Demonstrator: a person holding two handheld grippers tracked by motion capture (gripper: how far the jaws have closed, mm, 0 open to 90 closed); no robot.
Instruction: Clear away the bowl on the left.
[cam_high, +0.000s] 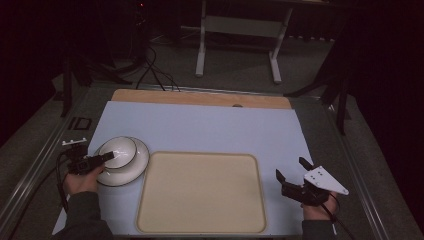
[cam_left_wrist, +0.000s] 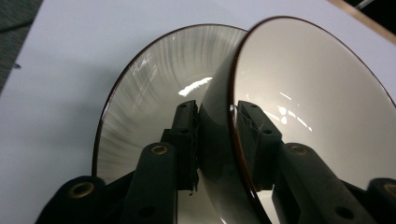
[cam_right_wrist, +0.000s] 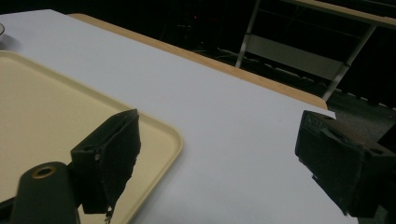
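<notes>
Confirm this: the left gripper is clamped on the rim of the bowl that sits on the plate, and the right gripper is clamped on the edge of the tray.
Wrong about the right gripper. Its jaws stand wide open with nothing between them, beside the tray, as the right gripper view shows. The rest holds: the left gripper is clamped on the rim of the bowl that sits on the plate.

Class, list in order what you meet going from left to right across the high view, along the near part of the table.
Left claw → white dark-rimmed bowl on its matching plate → beige rectangular plastic tray → right claw.
</notes>
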